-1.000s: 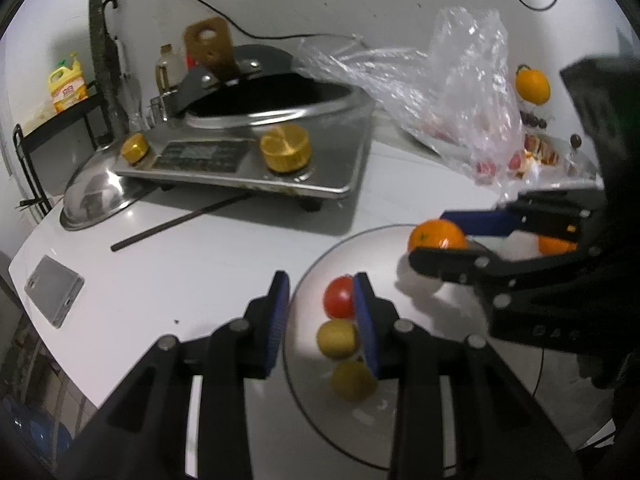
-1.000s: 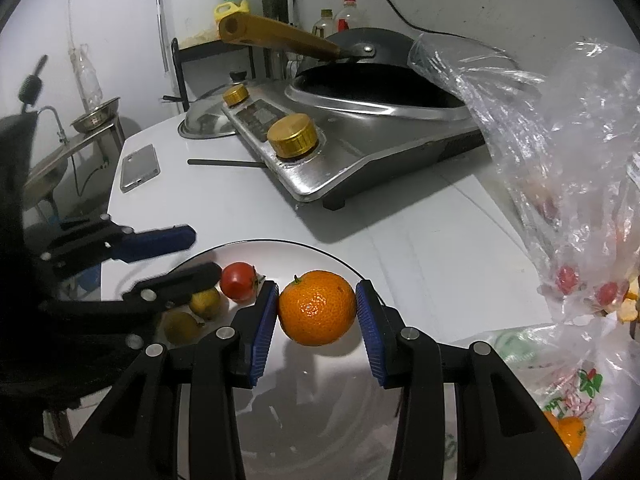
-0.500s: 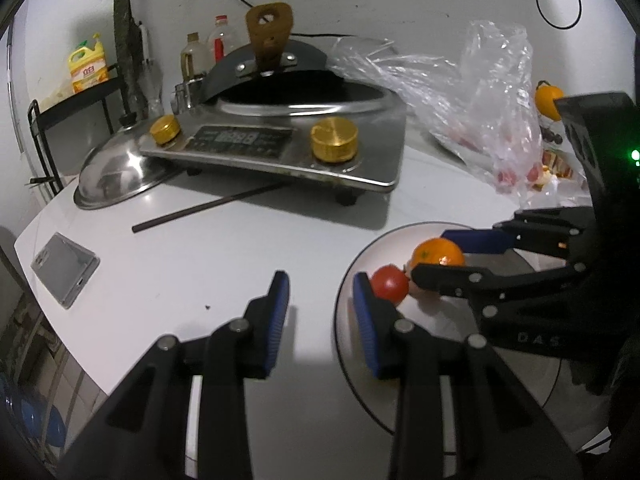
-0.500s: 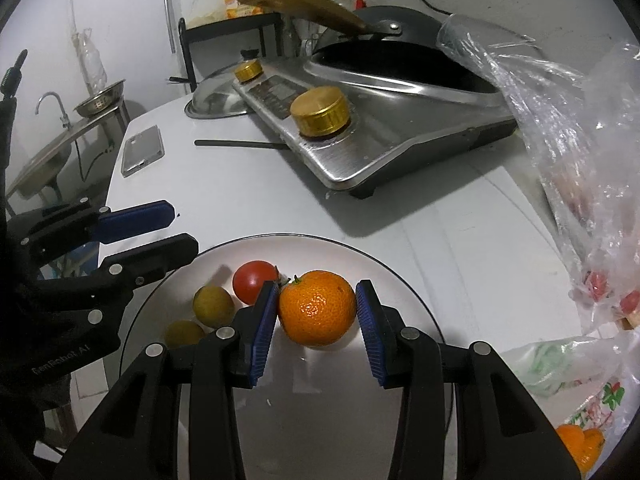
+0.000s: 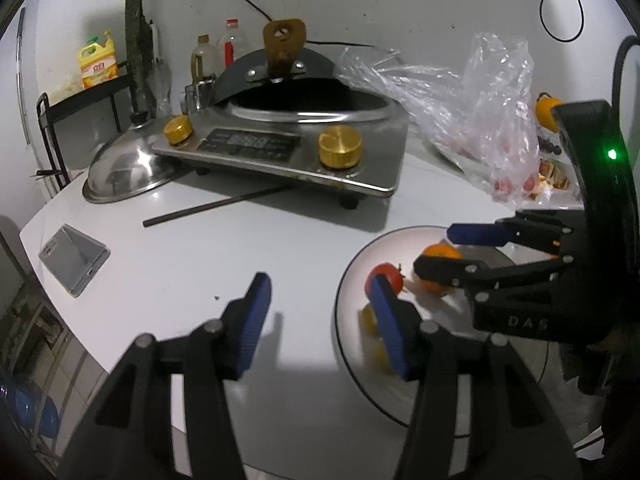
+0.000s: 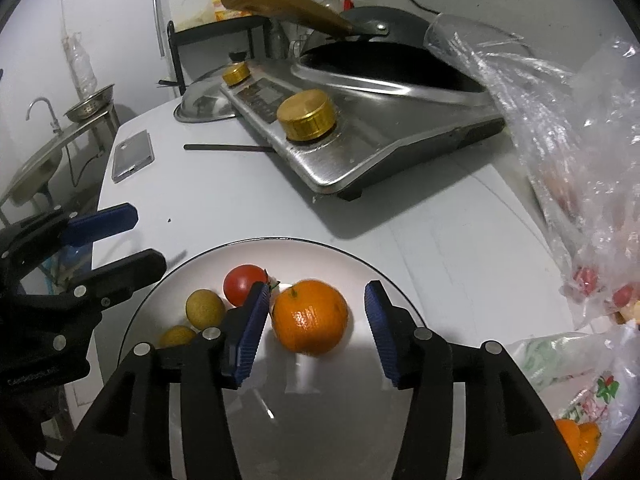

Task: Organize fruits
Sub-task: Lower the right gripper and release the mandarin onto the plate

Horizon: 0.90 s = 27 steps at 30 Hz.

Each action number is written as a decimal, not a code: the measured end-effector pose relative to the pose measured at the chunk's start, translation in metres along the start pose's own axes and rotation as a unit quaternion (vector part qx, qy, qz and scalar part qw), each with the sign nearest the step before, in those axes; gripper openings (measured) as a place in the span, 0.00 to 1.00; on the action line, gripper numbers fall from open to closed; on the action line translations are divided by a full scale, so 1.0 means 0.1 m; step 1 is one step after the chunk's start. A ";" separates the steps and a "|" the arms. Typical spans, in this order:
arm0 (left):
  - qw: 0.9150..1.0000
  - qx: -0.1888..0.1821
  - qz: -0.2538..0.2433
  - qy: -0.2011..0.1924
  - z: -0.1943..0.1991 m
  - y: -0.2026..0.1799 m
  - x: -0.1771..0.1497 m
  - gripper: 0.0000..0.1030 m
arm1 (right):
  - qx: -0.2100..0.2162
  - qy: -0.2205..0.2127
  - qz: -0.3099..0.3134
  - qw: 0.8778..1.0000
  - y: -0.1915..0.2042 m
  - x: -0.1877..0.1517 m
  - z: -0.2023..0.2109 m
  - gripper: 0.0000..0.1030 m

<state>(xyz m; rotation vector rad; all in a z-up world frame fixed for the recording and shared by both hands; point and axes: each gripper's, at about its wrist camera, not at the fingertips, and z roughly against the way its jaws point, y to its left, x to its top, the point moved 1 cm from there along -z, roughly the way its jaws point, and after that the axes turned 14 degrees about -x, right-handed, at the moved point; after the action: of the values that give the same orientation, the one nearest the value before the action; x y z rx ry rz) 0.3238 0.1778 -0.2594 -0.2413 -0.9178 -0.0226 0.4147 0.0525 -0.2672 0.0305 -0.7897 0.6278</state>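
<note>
An orange (image 6: 310, 317) rests on the white plate (image 6: 352, 420), between the open jaws of my right gripper (image 6: 316, 334), which no longer touch it. A red tomato (image 6: 244, 289) and two small yellow-green fruits (image 6: 205, 308) lie on the plate to its left. In the left wrist view the plate (image 5: 352, 356) is at the right, with the tomato (image 5: 386, 276) and orange (image 5: 440, 254). My left gripper (image 5: 320, 322) is open and empty over the table left of the plate.
A steel stove (image 5: 288, 148) with a black wok (image 6: 384, 52) stands at the back. A clear plastic bag (image 6: 580, 184) with red fruits lies at the right. A phone (image 5: 74, 258), a dark stick (image 5: 212, 206) and a steel lid (image 5: 120, 172) lie at the left. More oranges (image 6: 578, 436) sit at bottom right.
My right gripper lowered the orange onto the plate and opened, letting it go. My left gripper pulled back to the left, off the plate.
</note>
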 end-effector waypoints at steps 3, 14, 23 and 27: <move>1.000 -0.001 -0.001 -0.001 0.04 -0.05 0.00 0.52 | -0.004 -0.004 0.002 1.000 -0.01 -0.01 0.07 0.51; 1.000 -0.005 -0.002 -0.004 0.14 -0.15 -0.02 0.52 | -0.028 0.032 0.019 0.999 0.02 -0.12 -0.01 0.41; 1.000 -0.004 0.004 -0.001 0.09 -0.07 -0.03 0.52 | -0.022 0.019 0.032 0.999 0.12 -0.07 -0.06 0.41; 1.000 -0.004 0.007 0.001 0.08 -0.03 -0.04 0.52 | -0.020 0.021 0.036 0.999 0.16 -0.05 -0.11 0.41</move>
<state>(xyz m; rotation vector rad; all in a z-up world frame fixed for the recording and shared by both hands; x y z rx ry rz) 0.3141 0.1762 -0.2573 -0.2553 -0.9142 -0.0131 0.4105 0.0656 -0.2819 -0.0479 -0.7656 0.6795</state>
